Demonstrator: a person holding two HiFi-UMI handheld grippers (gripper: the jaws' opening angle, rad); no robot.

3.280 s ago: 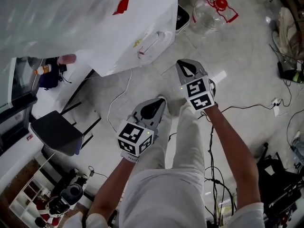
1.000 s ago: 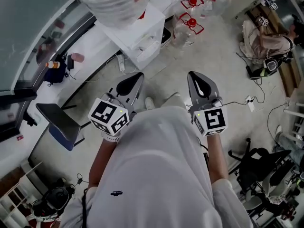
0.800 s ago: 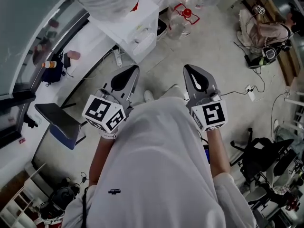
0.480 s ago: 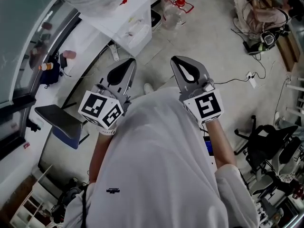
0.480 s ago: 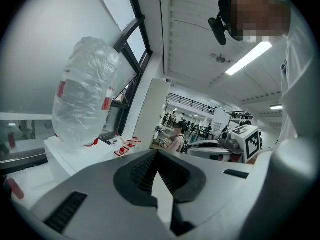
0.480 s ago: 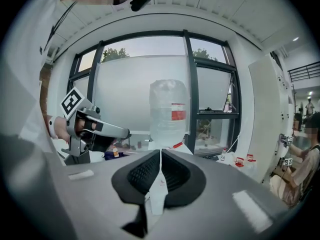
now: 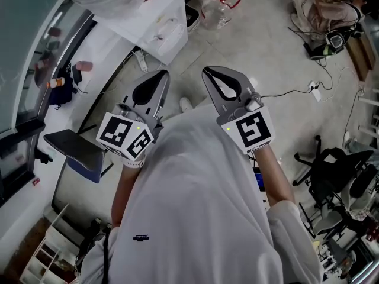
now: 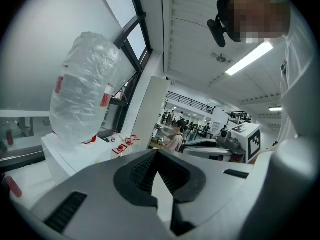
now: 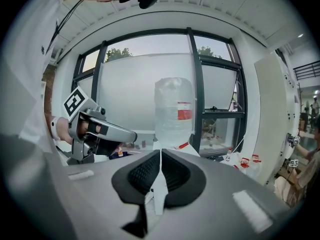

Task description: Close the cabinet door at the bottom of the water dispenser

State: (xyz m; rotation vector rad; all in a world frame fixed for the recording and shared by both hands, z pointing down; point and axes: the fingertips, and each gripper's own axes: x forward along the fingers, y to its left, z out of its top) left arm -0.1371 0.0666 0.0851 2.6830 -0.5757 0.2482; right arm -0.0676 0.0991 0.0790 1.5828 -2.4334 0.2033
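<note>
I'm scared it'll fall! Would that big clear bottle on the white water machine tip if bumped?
Perhaps top-heavy: the bottle stands tall on top of the dispenser. Its clear walls look thin and crinkled, so probably dentable. How full it is, hence its weight, can't be told.

The big bottle (image 9: 173,111) was clear, crinkled plastic; the dispenser (image 7: 164,27) smooth white plastic; the floor (image 7: 266,52) looked pale and slightly glossy.

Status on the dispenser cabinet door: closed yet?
Looks done: nothing swings out from the front of the water dispenser. In hand: nothing; the left gripper and right gripper are both shut, empty and held clear of it. Left: probably nothing, though its lower front is barely visible.
</note>
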